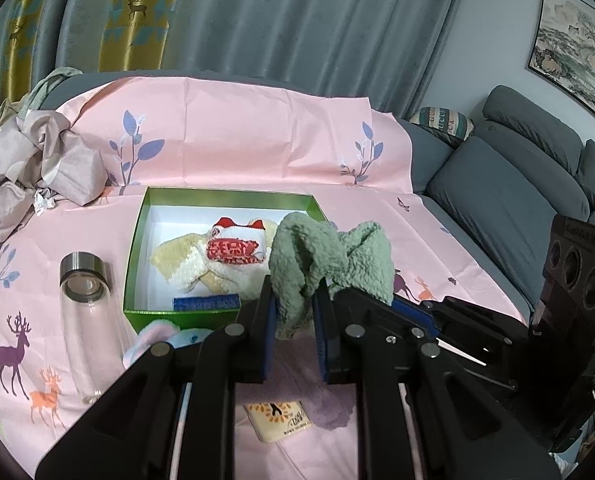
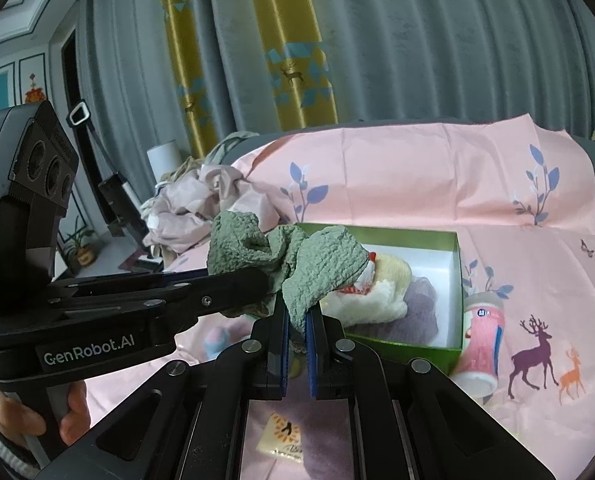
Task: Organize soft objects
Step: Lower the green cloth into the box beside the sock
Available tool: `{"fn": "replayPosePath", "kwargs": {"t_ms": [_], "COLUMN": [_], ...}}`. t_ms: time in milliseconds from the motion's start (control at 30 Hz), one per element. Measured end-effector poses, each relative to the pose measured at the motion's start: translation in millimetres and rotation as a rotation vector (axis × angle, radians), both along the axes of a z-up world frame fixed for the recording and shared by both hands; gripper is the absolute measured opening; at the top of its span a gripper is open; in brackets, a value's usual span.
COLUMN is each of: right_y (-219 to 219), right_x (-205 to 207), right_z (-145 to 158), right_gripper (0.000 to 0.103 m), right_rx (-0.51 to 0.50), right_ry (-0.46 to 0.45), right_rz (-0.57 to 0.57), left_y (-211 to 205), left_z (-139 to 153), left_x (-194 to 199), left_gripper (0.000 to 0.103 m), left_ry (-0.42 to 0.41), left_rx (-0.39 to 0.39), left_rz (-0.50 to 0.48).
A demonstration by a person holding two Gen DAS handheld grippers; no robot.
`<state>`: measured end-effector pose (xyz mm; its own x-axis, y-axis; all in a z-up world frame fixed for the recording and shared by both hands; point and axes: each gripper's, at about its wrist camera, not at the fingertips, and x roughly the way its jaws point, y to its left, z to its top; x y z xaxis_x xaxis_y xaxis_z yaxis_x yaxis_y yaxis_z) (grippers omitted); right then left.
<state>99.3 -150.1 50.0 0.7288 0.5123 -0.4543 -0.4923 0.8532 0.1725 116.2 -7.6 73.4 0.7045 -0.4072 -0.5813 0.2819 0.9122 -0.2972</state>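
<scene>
A fuzzy sage-green cloth (image 1: 317,260) hangs in the air, held by both grippers just in front of an open green box (image 1: 137,240). My left gripper (image 1: 295,304) is shut on one end of the cloth. My right gripper (image 2: 297,316) is shut on the other end of the green cloth (image 2: 297,264). The box (image 2: 455,280) holds a cream and yellow fluffy item (image 1: 185,264), a red-and-white patterned piece (image 1: 237,250) and a purple soft item (image 2: 421,308). The right gripper's body shows at the right of the left wrist view.
A pink deer-print sheet (image 1: 257,140) covers the surface. A clear glass bottle (image 1: 87,320) lies left of the box. A pink printed cup (image 2: 481,344) lies by the box. Crumpled fabric (image 1: 37,168) is piled at the left. A purple cloth with a label (image 1: 281,420) lies under the grippers. A grey sofa (image 1: 517,184) is on the right.
</scene>
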Motion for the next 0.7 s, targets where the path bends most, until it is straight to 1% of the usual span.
{"fn": "replayPosePath", "kwargs": {"t_ms": [400,567,700], "right_y": [0,4,9], "right_x": [26,40,53], "right_z": [3,2,6], "right_gripper": [0.008,0.008,0.008], "right_rx": [0.005,-0.011,-0.03], "right_ry": [-0.003,0.0,-0.008], "right_rz": [-0.019,-0.024,-0.018], "left_y": [-6,-3,1], "left_z": [-1,-5,-2], "left_x": [28,47,60], "left_gripper": [0.015,0.015,0.015], "left_ry": [-0.005,0.028,0.033], "left_rx": [0.04,0.043,0.043], "left_rz": [-0.002,-0.012,-0.007]}}
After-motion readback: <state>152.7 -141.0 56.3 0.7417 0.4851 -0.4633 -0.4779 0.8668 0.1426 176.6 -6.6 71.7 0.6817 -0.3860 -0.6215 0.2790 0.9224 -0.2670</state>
